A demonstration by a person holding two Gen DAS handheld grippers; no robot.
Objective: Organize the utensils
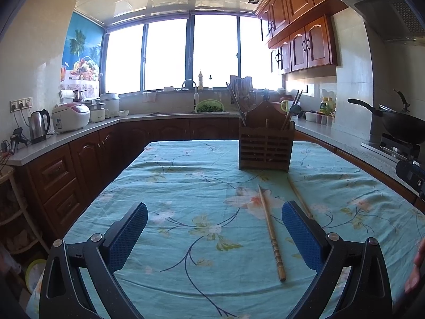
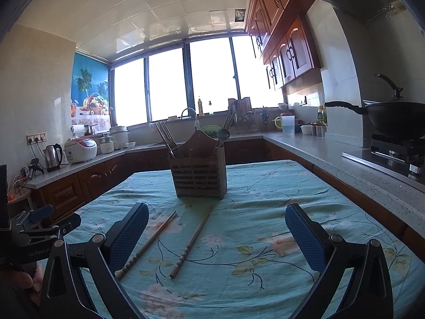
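A counter covered in a light teal floral cloth [image 1: 186, 186] is filling the middle of both views, with dark wood kitchen cabinets and a grey worktop [image 2: 332, 154] running around it under a bright window. A slatted brown wooden utensil holder [image 1: 264, 148] is standing upright toward the far edge of the counter, already carrying dark chopsticks leaning in its left compartment and a dark ladle-like utensil [image 2: 222, 134] in its right one. Two long, light wooden chopsticks are lying flat on the cloth between the holder and the near edge, apart from each other and not touching the holder: the first chopstick [image 2: 146, 244] is lying nearer the left side of the counter, and the second chopstick [image 2: 191, 242] is pointing toward the holder's base. The left gripper [image 1: 214, 235] is hovering above the near edge with its blue-padded fingers [image 1: 127, 236] spread wide, holding nothing. The right gripper [image 2: 216, 236] is likewise hovering with its fingers spread wide and nothing between them, both chopsticks lying below the gap.
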